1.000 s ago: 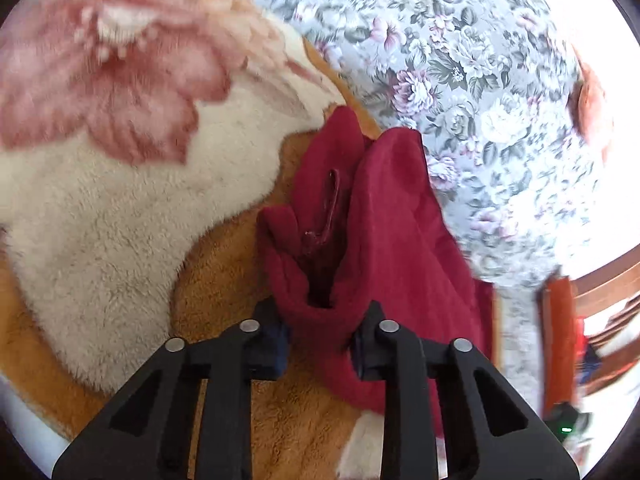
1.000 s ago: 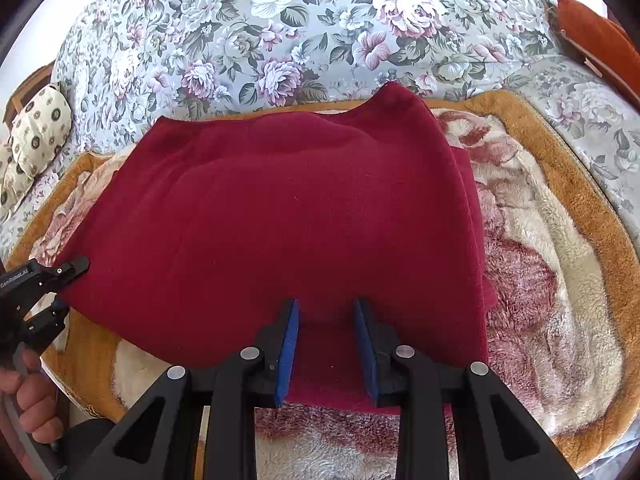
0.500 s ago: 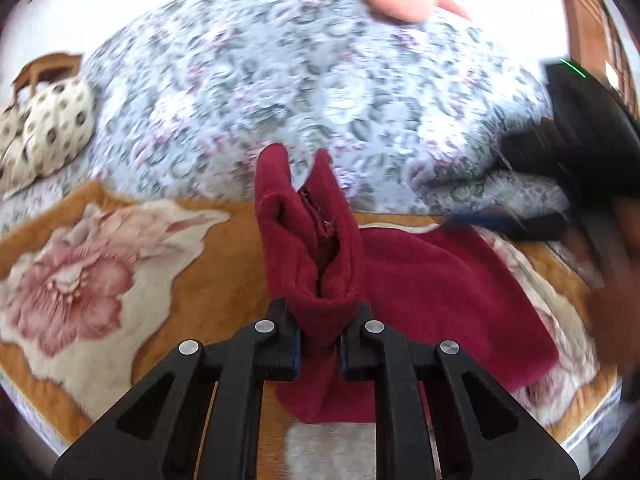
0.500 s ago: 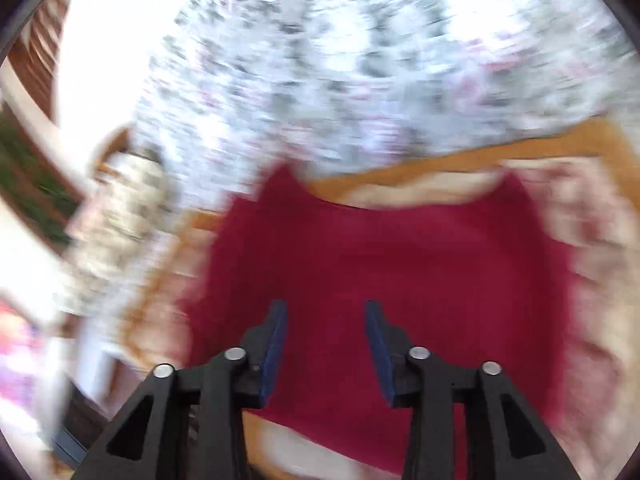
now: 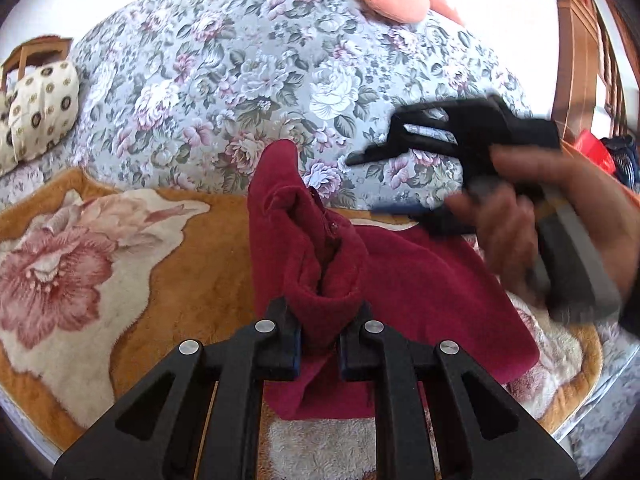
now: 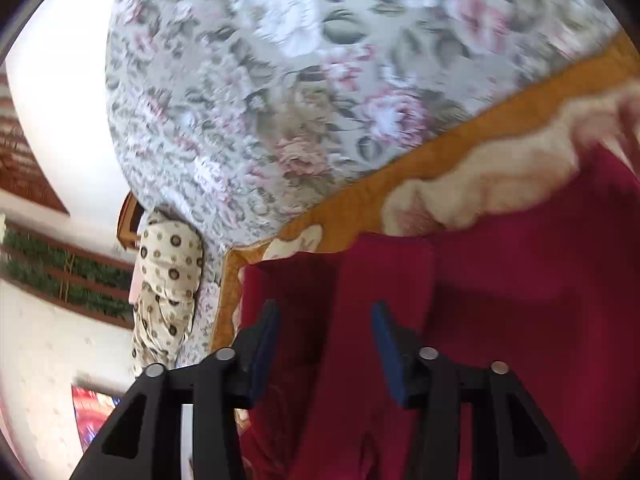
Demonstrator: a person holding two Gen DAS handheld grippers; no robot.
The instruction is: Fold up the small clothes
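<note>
Left tool pinches the red garment's bunched edge; right tool gapes above it.

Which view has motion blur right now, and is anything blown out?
Left wrist view: mostly sharp, only the right gripper and its hand are smeared; background top left is blown out. Right wrist view: floral quilt and red garment are motion-blurred; white wall at left overexposed.

No legible text anywhere.
</note>
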